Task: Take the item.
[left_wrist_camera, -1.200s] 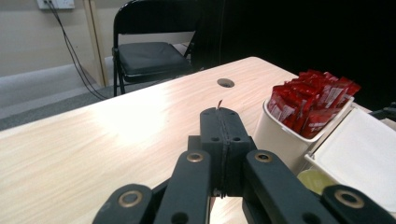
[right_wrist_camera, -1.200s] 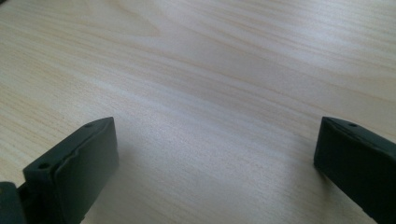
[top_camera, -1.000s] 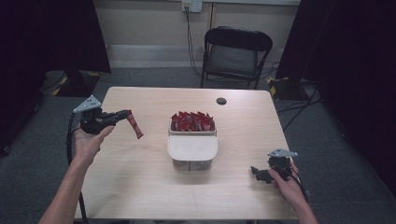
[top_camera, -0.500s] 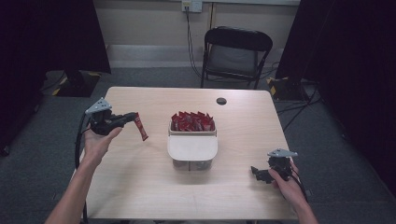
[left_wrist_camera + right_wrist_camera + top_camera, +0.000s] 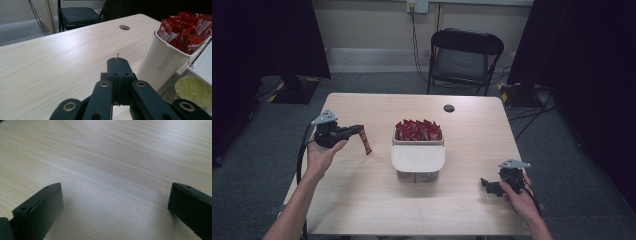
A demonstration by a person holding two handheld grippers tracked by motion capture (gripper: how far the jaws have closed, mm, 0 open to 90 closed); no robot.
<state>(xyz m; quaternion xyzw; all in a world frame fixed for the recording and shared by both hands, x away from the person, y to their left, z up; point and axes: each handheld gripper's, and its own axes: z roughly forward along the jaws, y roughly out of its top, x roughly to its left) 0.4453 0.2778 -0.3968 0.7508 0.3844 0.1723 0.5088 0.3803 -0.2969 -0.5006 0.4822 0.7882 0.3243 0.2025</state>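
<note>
My left gripper (image 5: 358,131) hovers over the left part of the table, shut on a slim red packet (image 5: 366,143) that hangs down from its tips. In the left gripper view the jaws (image 5: 119,63) are pressed together, and a sliver of the red packet (image 5: 117,54) pokes out above them. A white tub (image 5: 418,161) at mid-table holds several more red packets (image 5: 417,130); the same tub (image 5: 156,65) stands just right of the jaws. My right gripper (image 5: 490,185) rests low at the table's front right, open, with bare wood between its fingers (image 5: 40,207).
A small black round hole (image 5: 449,108) sits near the table's far edge. Behind the table stands a black folding chair (image 5: 464,55). In the left gripper view a yellow-green round lid (image 5: 193,90) lies under the tub's white shelf.
The left hand has carried the red packet rightward toward the tub and a little lower. The right hand has kept still.
</note>
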